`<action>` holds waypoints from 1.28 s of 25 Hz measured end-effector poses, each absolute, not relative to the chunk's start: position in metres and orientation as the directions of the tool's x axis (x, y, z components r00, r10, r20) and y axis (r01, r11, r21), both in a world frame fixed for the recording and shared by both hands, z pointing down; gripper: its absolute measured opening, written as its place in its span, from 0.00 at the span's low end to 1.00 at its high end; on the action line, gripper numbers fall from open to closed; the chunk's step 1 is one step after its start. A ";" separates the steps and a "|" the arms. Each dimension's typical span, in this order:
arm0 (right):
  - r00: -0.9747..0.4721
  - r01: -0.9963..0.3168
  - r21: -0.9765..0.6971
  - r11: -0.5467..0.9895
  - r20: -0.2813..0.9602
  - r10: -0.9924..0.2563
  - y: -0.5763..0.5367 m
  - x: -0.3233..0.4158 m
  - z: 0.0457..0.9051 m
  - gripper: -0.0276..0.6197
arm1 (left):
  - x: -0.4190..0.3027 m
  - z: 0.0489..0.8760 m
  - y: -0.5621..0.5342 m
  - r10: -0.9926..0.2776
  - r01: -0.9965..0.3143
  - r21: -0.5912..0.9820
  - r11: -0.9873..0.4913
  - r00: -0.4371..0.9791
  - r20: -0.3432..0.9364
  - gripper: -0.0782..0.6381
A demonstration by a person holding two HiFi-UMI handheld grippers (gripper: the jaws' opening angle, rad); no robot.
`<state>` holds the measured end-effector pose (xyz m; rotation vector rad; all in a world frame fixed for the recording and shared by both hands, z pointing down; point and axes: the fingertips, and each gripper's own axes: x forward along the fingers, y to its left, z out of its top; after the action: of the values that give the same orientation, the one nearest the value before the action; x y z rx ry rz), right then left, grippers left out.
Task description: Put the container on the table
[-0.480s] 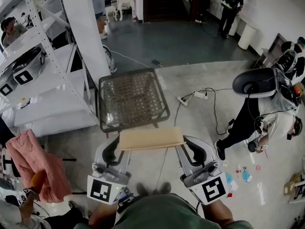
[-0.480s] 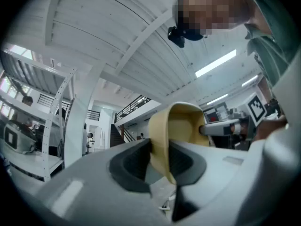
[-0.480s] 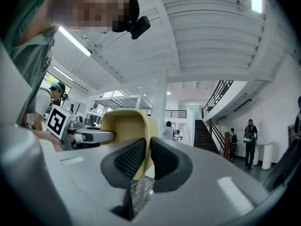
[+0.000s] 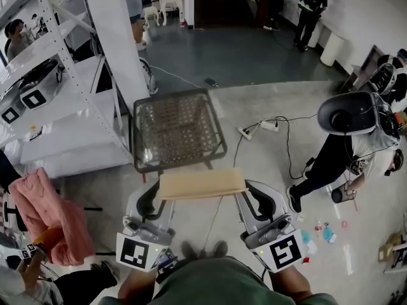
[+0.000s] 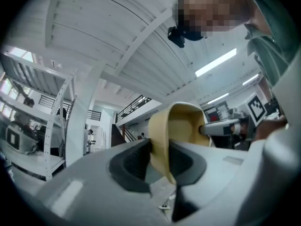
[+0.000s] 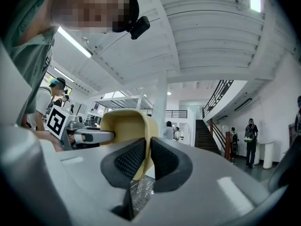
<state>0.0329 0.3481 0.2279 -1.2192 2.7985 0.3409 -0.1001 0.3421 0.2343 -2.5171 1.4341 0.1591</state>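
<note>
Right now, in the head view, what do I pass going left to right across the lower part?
Pink cloth → left tongs → tan container → right tongs → person bending over.

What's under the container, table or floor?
Bare floor and a cable show below the container, which hangs just short of the table in head view. What lies directly beneath it is covered.

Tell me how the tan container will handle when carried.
Likely stiff: the container spans both grips without sagging. Probably light: the left hand-held gripper and right hand-held gripper pinch only thin end walls. One slip could swing it.
</note>
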 end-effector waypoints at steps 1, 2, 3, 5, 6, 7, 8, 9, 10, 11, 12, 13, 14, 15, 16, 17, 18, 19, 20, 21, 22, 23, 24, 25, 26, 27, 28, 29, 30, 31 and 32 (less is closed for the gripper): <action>-0.682 -0.731 0.175 0.660 -0.154 -0.714 0.349 0.034 0.227 0.11 | -0.099 0.234 0.342 -0.832 -0.858 -0.153 -0.490 0.513 -0.212 0.22; -0.682 -0.731 0.175 0.659 -0.156 -0.715 0.349 0.034 0.226 0.11 | -0.099 0.233 0.342 -0.832 -0.858 -0.153 -0.490 0.513 -0.212 0.22; -0.680 -0.733 0.175 0.658 -0.157 -0.716 0.350 0.034 0.224 0.11 | -0.099 0.231 0.343 -0.831 -0.858 -0.154 -0.491 0.514 -0.213 0.22; -0.677 -0.736 0.175 0.654 -0.159 -0.719 0.352 0.035 0.223 0.11 | -0.098 0.230 0.344 -0.830 -0.857 -0.155 -0.492 0.515 -0.213 0.22; -0.676 -0.737 0.173 0.654 -0.161 -0.719 0.352 0.036 0.223 0.11 | -0.097 0.229 0.345 -0.830 -0.857 -0.156 -0.492 0.515 -0.213 0.22; -0.675 -0.738 0.169 0.654 -0.165 -0.719 0.353 0.038 0.223 0.11 | -0.096 0.229 0.345 -0.830 -0.856 -0.157 -0.492 0.516 -0.213 0.22; -0.675 -0.738 0.164 0.655 -0.171 -0.718 0.354 0.040 0.222 0.12 | -0.094 0.229 0.346 -0.830 -0.856 -0.158 -0.492 0.516 -0.213 0.22; -0.675 -0.738 0.158 0.656 -0.177 -0.716 0.354 0.042 0.221 0.12 | -0.091 0.228 0.346 -0.829 -0.856 -0.159 -0.492 0.517 -0.213 0.22; -0.675 -0.738 0.152 0.657 -0.184 -0.715 0.355 0.045 0.220 0.12 | -0.088 0.228 0.347 -0.829 -0.856 -0.161 -0.492 0.516 -0.213 0.22; -0.675 -0.738 0.147 0.659 -0.189 -0.714 0.356 0.048 0.220 0.11 | -0.085 0.227 0.348 -0.829 -0.856 -0.163 -0.491 0.516 -0.214 0.22; -0.675 -0.737 0.143 0.660 -0.193 -0.712 0.357 0.052 0.219 0.11 | -0.082 0.227 0.349 -0.829 -0.856 -0.166 -0.490 0.517 -0.216 0.22; -0.676 -0.736 0.143 0.662 -0.195 -0.710 0.358 0.054 0.219 0.11 | -0.079 0.227 0.350 -0.829 -0.856 -0.168 -0.489 0.516 -0.217 0.22; -0.678 -0.735 0.143 0.663 -0.196 -0.709 0.358 0.057 0.220 0.11 | -0.077 0.227 0.351 -0.830 -0.857 -0.168 -0.487 0.514 -0.214 0.22; -0.679 -0.734 0.144 0.664 -0.195 -0.708 0.359 0.059 0.221 0.11 | -0.075 0.228 0.352 -0.832 -0.858 -0.169 -0.486 0.513 -0.211 0.22; -0.680 -0.733 0.144 0.665 -0.195 -0.707 0.358 0.061 0.222 0.11 | -0.073 0.229 0.352 -0.834 -0.859 -0.170 -0.484 0.511 -0.209 0.22; -0.681 -0.732 0.144 0.666 -0.194 -0.706 0.358 0.064 0.223 0.11 | -0.071 0.229 0.352 -0.835 -0.859 -0.171 -0.482 0.510 -0.209 0.22; -0.682 -0.731 0.144 0.667 -0.192 -0.705 0.357 0.066 0.223 0.11 | -0.068 0.228 0.352 -0.835 -0.860 -0.173 -0.480 0.508 -0.211 0.22; -0.683 -0.730 0.143 0.669 -0.191 -0.705 0.356 0.068 0.223 0.11 | -0.066 0.228 0.351 -0.836 -0.861 -0.174 -0.478 0.507 -0.212 0.22; -0.685 -0.728 0.143 0.670 -0.190 -0.703 0.355 0.071 0.223 0.11 | -0.063 0.227 0.350 -0.837 -0.862 -0.175 -0.476 0.505 -0.211 0.22; -0.686 -0.727 0.143 0.672 -0.191 -0.702 0.353 0.074 0.222 0.11 | -0.060 0.227 0.349 -0.838 -0.862 -0.176 -0.474 0.504 -0.209 0.22; -0.688 -0.725 0.143 0.673 -0.191 -0.700 0.352 0.077 0.221 0.11 | -0.057 0.227 0.348 -0.840 -0.863 -0.177 -0.472 0.502 -0.207 0.22; -0.690 -0.724 0.143 0.675 -0.191 -0.699 0.351 0.081 0.221 0.11 | -0.054 0.227 0.347 -0.841 -0.865 -0.177 -0.470 0.499 -0.207 0.22; -0.692 -0.722 0.144 0.677 -0.190 -0.697 0.350 0.084 0.222 0.11 | -0.050 0.226 0.347 -0.843 -0.866 -0.178 -0.467 0.497 -0.208 0.22; -0.694 -0.719 0.146 0.679 -0.189 -0.694 0.349 0.088 0.222 0.11 | -0.046 0.226 0.347 -0.844 -0.868 -0.179 -0.464 0.494 -0.210 0.22; -0.697 -0.717 0.149 0.681 -0.189 -0.692 0.349 0.091 0.222 0.11 | -0.043 0.226 0.347 -0.844 -0.869 -0.180 -0.461 0.492 -0.213 0.22; -0.699 -0.715 0.150 0.683 -0.191 -0.689 0.348 0.094 0.222 0.11 | -0.040 0.226 0.347 -0.844 -0.870 -0.182 -0.458 0.489 -0.217 0.22; -0.700 -0.713 0.150 0.685 -0.193 -0.687 0.348 0.096 0.223 0.11 | -0.038 0.227 0.347 -0.844 -0.871 -0.184 -0.455 0.488 -0.222 0.22; -0.701 -0.712 0.149 0.686 -0.193 -0.686 0.347 0.097 0.224 0.11 | -0.037 0.227 0.347 -0.845 -0.872 -0.185 -0.453 0.486 -0.224 0.22; -0.702 -0.711 0.147 0.688 -0.193 -0.685 0.347 0.098 0.225 0.11 | -0.036 0.228 0.347 -0.845 -0.873 -0.183 -0.452 0.485 -0.224 0.22; -0.704 -0.710 0.146 0.689 -0.193 -0.684 0.346 0.098 0.226 0.11 | -0.036 0.230 0.347 -0.847 -0.873 -0.180 -0.452 0.484 -0.220 0.22; -0.705 -0.709 0.144 0.691 -0.191 -0.683 0.345 0.097 0.227 0.11 | -0.037 0.232 0.346 -0.849 -0.874 -0.178 -0.452 0.482 -0.215 0.22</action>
<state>0.0969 0.3454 0.2274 -1.1476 2.7749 0.3143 -0.0368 0.3463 0.2319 -2.4673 1.4691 0.1376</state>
